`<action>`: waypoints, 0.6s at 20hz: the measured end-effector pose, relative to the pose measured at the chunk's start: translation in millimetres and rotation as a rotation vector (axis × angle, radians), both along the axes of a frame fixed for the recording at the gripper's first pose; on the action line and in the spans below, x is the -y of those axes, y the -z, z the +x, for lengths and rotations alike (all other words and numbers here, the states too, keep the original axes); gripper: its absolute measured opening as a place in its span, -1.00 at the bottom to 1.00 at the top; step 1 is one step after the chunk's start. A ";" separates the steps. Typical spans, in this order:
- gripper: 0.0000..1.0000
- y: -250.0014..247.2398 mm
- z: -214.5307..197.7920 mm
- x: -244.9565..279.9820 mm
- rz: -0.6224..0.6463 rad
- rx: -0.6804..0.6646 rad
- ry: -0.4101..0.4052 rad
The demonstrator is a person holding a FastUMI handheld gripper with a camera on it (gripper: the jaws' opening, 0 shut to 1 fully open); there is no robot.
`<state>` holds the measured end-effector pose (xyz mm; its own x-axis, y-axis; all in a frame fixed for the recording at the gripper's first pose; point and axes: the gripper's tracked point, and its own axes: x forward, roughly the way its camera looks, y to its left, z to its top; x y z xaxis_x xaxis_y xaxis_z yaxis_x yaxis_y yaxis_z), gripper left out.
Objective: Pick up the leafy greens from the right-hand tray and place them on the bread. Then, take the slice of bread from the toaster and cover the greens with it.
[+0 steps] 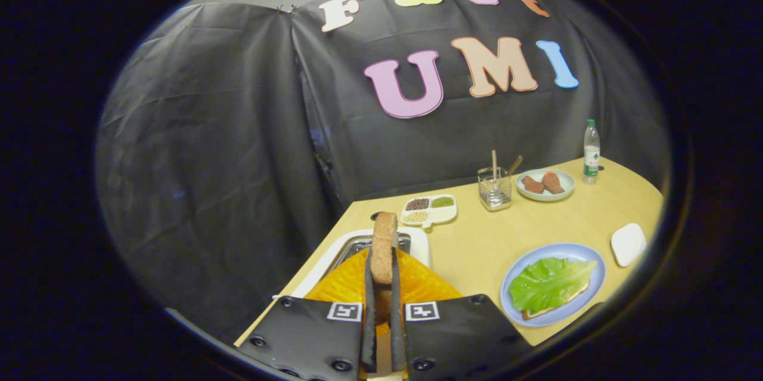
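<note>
The wooden table carries everything. At its near corner sits the white toaster, my landmark, with the gripper above it, both fingers pinching a brown bread slice held upright on edge. Right of the toaster, a blue plate holds leafy greens lying on bread (only its crust edge peeks out). Beyond the toaster stands a small divided dish.
</note>
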<state>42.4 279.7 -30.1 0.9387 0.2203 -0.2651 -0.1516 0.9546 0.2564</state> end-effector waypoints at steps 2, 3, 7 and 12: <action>-0.76 -21.8 0.0 10.4 0.026 0.052 0.012; -0.76 -33.7 -0.9 17.4 0.042 0.076 0.021; -0.75 -75.8 -6.5 51.5 0.109 0.152 0.063; -0.76 -89.9 -13.4 121.2 0.085 0.177 0.172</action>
<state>29.0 158.5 59.7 0.9945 0.0674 -0.0803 -0.0383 0.9464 0.3207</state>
